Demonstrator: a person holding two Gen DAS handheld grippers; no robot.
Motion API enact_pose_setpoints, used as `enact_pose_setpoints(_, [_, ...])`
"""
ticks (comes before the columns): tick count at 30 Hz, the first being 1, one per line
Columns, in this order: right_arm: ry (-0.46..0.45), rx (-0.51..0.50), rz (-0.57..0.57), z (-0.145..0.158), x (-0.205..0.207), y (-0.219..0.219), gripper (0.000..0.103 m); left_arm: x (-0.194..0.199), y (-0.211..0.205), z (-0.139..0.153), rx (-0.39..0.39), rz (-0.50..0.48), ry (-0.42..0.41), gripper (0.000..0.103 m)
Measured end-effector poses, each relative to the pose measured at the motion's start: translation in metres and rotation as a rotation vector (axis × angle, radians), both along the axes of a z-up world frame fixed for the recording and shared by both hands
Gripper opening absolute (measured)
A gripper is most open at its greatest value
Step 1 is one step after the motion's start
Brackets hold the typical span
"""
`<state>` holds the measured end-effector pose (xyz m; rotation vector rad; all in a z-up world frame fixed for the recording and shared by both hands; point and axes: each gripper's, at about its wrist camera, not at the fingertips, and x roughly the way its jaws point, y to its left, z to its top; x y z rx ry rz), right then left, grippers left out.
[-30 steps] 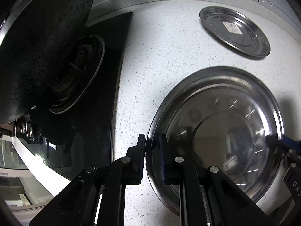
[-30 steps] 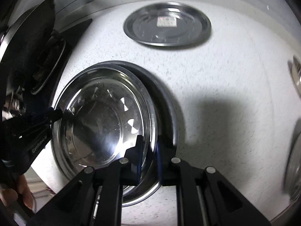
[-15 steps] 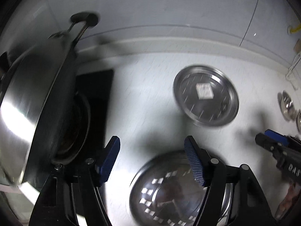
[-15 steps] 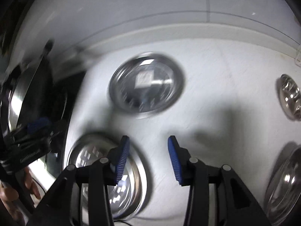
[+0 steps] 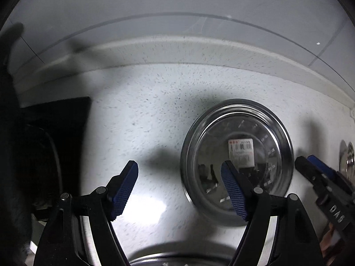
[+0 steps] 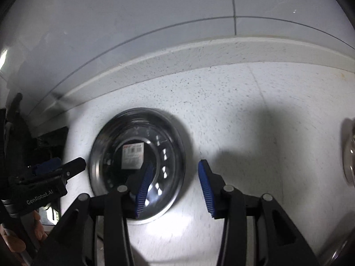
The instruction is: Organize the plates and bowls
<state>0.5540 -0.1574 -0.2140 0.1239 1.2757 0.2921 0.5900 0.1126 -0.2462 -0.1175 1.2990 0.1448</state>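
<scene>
The surface [image 5: 155, 102] is white with fine dark speckles, and its raised back edge carries the same speckle. On it the steel plate [image 5: 275, 133] is shiny silver-grey with a darker mirror-like centre, and in that centre sits a white label [image 5: 240, 153] with a red strip along its top and black barcode lines. The left tongs [image 5: 179, 190] are black with blue pads textured in a fine grid; the right tongs [image 6: 174, 186] match, black with ribbed blue pads. Left of the plate, a hob [image 5: 55, 119] is black. Behind the plate, the wall [image 6: 155, 11] is pale grey with thin dark seams.
</scene>
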Motion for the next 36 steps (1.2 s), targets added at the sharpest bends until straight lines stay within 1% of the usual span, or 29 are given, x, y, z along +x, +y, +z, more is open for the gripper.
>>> enact_pose_setpoints(3, [0.024, 0.009, -0.011, -0.013, 0.008, 0.002, 0.041, 0.010, 0.001, -0.013, -0.029, 0.023, 0.026, 0.072])
enact_pose_setpoints(8, [0.055, 0.000, -0.025, -0.027, 0.013, 0.005, 0.041, 0.016, 0.002, -0.022, -0.032, 0.031, 0.043, 0.072])
enact_pose_setpoints(13, [0.034, -0.026, -0.017, -0.029, 0.016, 0.011, 0.041, 0.016, 0.004, -0.027, -0.043, 0.045, 0.051, 0.072])
enact_pose_setpoints(15, [0.033, -0.030, 0.000, -0.028, 0.015, 0.013, 0.040, 0.016, 0.004, -0.030, -0.051, 0.039, 0.056, 0.069])
enact_pose_setpoints(16, [0.033, -0.030, 0.011, -0.029, 0.014, 0.015, 0.032, 0.021, 0.001, -0.033, -0.053, 0.033, 0.063, 0.055])
enact_pose_setpoints(17, [0.039, -0.036, 0.017, -0.030, 0.014, 0.017, 0.014, 0.021, 0.000, -0.036, -0.059, 0.023, 0.075, 0.029])
enact_pose_setpoints(18, [0.038, -0.052, 0.012, -0.031, 0.013, 0.017, 0.010, 0.023, 0.000, -0.040, -0.042, 0.017, 0.094, 0.025])
enact_pose_setpoints(19, [0.041, -0.045, 0.010, -0.031, 0.013, 0.018, 0.009, 0.023, 0.000, -0.041, -0.022, 0.016, 0.101, 0.017])
enact_pose_setpoints(20, [0.051, -0.034, 0.010, -0.032, 0.013, 0.016, 0.009, 0.021, 0.002, -0.041, -0.024, 0.019, 0.090, 0.014])
enact_pose_setpoints(21, [0.058, -0.032, 0.007, -0.032, 0.012, 0.015, 0.008, 0.020, 0.004, -0.042, -0.039, 0.019, 0.088, 0.014])
enact_pose_setpoints(23, [0.071, -0.035, 0.007, -0.031, 0.008, 0.015, 0.008, 0.016, 0.005, -0.043, -0.046, 0.013, 0.100, 0.013])
enact_pose_setpoints(27, [0.046, -0.073, 0.025, -0.020, -0.010, 0.019, 0.009, 0.003, 0.000, -0.035, -0.022, -0.005, 0.089, 0.012])
enact_pose_setpoints(30, [0.027, -0.069, 0.028, -0.003, -0.024, 0.015, 0.009, -0.012, 0.001, -0.020, -0.024, -0.010, 0.069, 0.012])
enact_pose_setpoints(32, [0.003, -0.067, 0.036, 0.014, -0.040, 0.015, 0.009, -0.024, 0.002, -0.007, -0.015, -0.015, 0.044, 0.012])
enact_pose_setpoints(36, [-0.019, -0.053, 0.040, 0.036, -0.065, 0.016, 0.009, -0.052, 0.011, 0.019, 0.006, -0.031, 0.001, 0.012])
